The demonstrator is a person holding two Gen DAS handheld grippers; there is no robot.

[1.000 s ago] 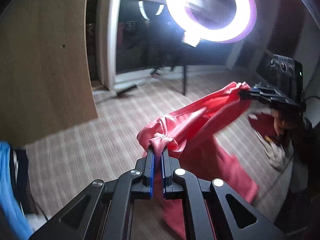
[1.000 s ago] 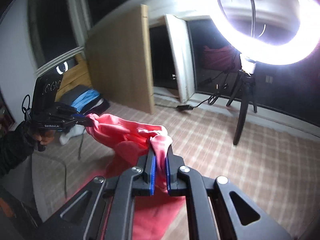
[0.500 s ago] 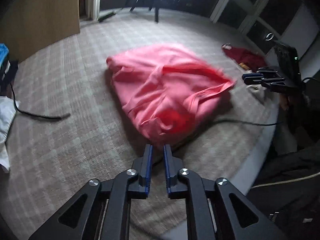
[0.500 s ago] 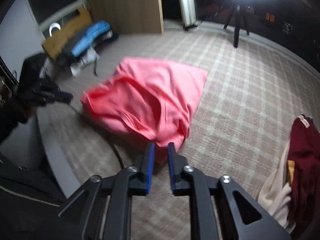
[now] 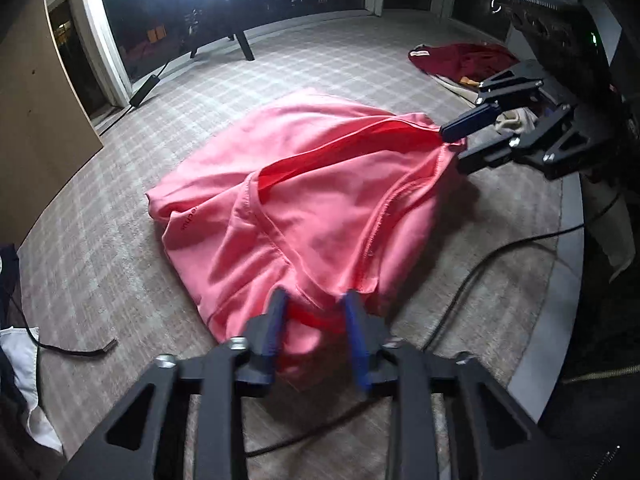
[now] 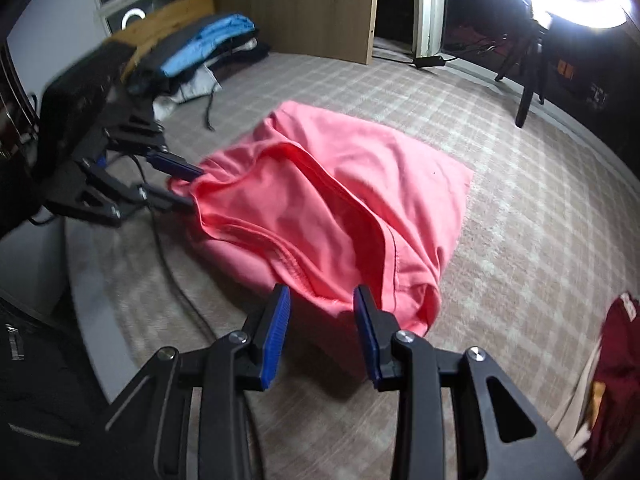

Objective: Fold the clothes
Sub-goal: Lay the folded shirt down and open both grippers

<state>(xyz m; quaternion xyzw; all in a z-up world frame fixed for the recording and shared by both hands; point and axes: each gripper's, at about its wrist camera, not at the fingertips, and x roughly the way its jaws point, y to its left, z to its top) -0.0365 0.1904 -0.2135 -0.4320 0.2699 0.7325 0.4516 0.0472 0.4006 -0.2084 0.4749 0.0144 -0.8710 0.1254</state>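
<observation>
Laying the pink shirt [image 5: 304,200] out on the carpet [image 5: 120,280], likely to get it flat before the first fold

Letting go of the near hem at 6 o'clock: left claw [image 5: 316,300] standing apart, cloth loose between the pads, nothing pinched

Having just been opening the right claw [image 6: 322,296] too, hem lying slack between its jaws

Leaving the maroon top [image 5: 460,56] well apart at 1 o'clock, probably waiting its turn

Judging smoothing the puffed-up middle as still needed
</observation>
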